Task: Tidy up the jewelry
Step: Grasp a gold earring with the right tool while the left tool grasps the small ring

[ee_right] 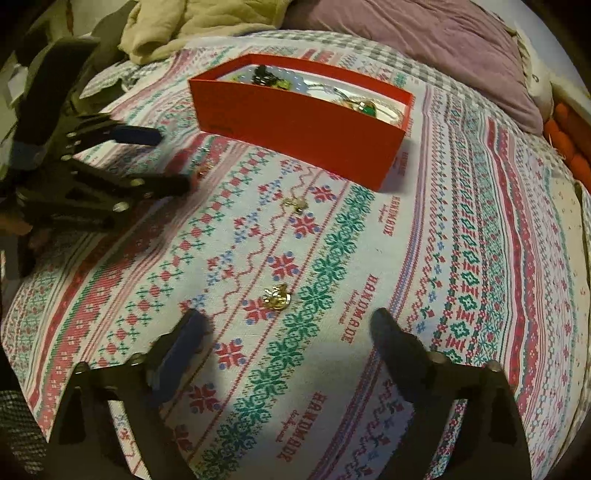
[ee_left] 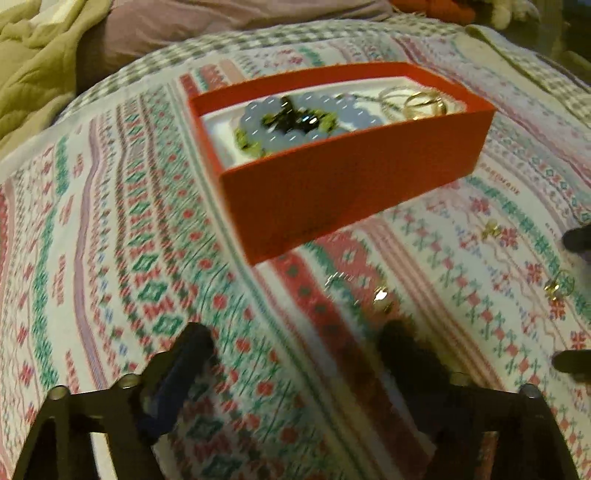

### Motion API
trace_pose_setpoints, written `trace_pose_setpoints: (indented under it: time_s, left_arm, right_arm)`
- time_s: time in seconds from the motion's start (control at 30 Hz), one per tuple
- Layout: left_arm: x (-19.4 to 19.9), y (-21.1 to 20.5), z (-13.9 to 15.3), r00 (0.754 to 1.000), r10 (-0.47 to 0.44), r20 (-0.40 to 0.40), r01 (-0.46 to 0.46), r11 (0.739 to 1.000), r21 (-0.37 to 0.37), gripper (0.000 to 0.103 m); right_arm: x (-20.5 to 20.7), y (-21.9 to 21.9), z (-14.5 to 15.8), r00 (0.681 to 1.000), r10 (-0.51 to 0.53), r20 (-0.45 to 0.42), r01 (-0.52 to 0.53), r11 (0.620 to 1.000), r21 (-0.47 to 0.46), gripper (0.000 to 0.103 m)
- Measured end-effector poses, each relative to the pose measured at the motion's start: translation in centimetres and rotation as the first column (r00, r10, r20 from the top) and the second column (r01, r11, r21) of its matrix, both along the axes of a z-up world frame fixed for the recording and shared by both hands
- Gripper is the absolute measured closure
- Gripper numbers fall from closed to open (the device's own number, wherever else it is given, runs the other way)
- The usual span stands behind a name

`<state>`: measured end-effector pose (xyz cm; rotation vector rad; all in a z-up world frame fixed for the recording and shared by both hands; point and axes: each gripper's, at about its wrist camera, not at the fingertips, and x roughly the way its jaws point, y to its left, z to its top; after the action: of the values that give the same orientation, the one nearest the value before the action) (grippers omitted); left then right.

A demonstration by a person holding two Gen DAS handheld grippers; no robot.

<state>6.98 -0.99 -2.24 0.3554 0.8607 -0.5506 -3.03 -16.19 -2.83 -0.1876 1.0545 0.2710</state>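
so there's one red box point(ee_left: 354, 192) sitting on the patterned bedspread point(ee_left: 110, 240), open top, white lining. inside it: a bracelet of pale blue beads point(ee_left: 295, 125) with some dark and green bits tangled on top, plus a couple of thin gold bangles point(ee_left: 424, 103) at the far end. from the right camera you can also see something green point(ee_right: 367, 108) at that end, can't tell what it is.

loose on the cloth i count three small gold pieces. one point(ee_right: 277, 297) lies just ahead of the right gripper point(ee_right: 286, 325), about in line with the gap between its fingers, not touching either. a second one point(ee_right: 297, 205) lies further up, between that gripper and the box. the third point(ee_left: 380, 295) is right by the left gripper point(ee_left: 295, 343), just beyond its right finger, with a thin chain-looking bit point(ee_left: 338, 278) next to it, blurry though.

both grippers have their fingers spread apart with nothing between them, only bedspread. the left one point(ee_right: 173, 162) shows in the right camera too, pointing in from the left side, near the box's corner.

behind the box there's a beige blanket point(ee_right: 177, 26) and a purple pillow point(ee_right: 424, 40).
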Motion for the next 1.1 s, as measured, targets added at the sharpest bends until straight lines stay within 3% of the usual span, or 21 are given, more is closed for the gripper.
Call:
trace_pose_setpoints:
  time_s: [0.33, 0.83, 1.1]
  left_arm:
    - [0.7, -1.1, 0.1, 0.998, -0.066, -0.002, 0.066, 0.997, -0.041, 0.057]
    - [-0.9, -1.1, 0.2, 0.992, -0.126, -0.006, 0.125, 0.991, -0.054, 0.084]
    - [-2.7, -0.8, 0.4, 0.989, -0.148, -0.026, 0.146, 0.988, -0.056, 0.093]
  right_arm:
    - [0.4, 0.3, 0.5, 0.999, 0.051, -0.014, -0.050, 0.998, 0.048, 0.058]
    - [1.0, -0.1, 0.7, 0.997, 0.076, -0.027, -0.074, 0.995, 0.069, 0.086]
    - [0.8, -0.3, 0.8, 0.997, 0.072, -0.033, -0.069, 0.994, 0.079, 0.088]
